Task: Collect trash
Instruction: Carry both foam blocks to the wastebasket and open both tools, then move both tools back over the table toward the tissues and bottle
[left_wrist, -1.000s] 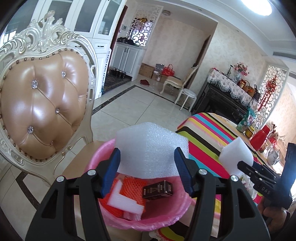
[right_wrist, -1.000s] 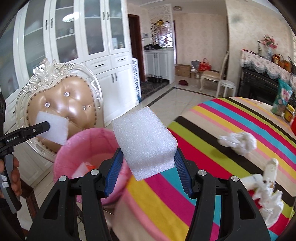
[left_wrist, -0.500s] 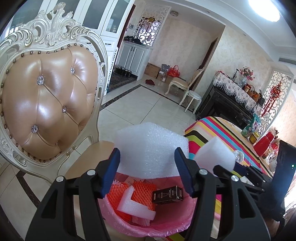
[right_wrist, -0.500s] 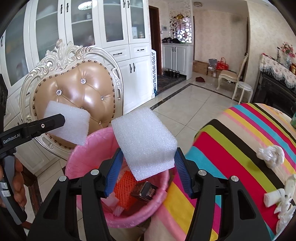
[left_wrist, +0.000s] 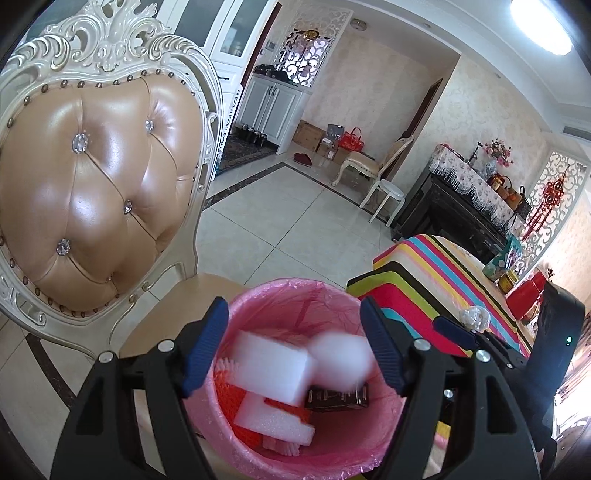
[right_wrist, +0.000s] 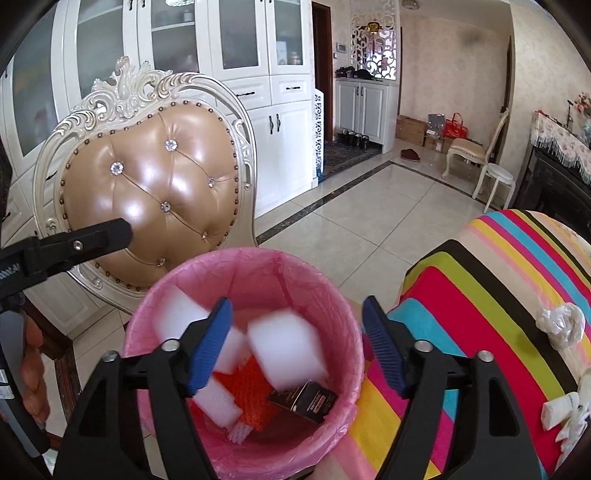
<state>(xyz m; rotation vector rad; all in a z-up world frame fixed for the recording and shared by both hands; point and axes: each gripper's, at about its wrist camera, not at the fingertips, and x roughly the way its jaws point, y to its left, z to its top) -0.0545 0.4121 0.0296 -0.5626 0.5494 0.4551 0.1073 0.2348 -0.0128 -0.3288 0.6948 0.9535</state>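
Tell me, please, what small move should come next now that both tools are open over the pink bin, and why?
Probably swing the right tool back over the striped table toward the crumpled white wad. Both it and the left tool are open and empty, the two blurred foam blocks are dropping inside the bin, and the wad lies close on the right.

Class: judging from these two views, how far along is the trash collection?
Done: both foam blocks are falling, blurred, into the pink bin. In hand: nothing; left gripper and right gripper are open. Left: crumpled wads on the striped table.
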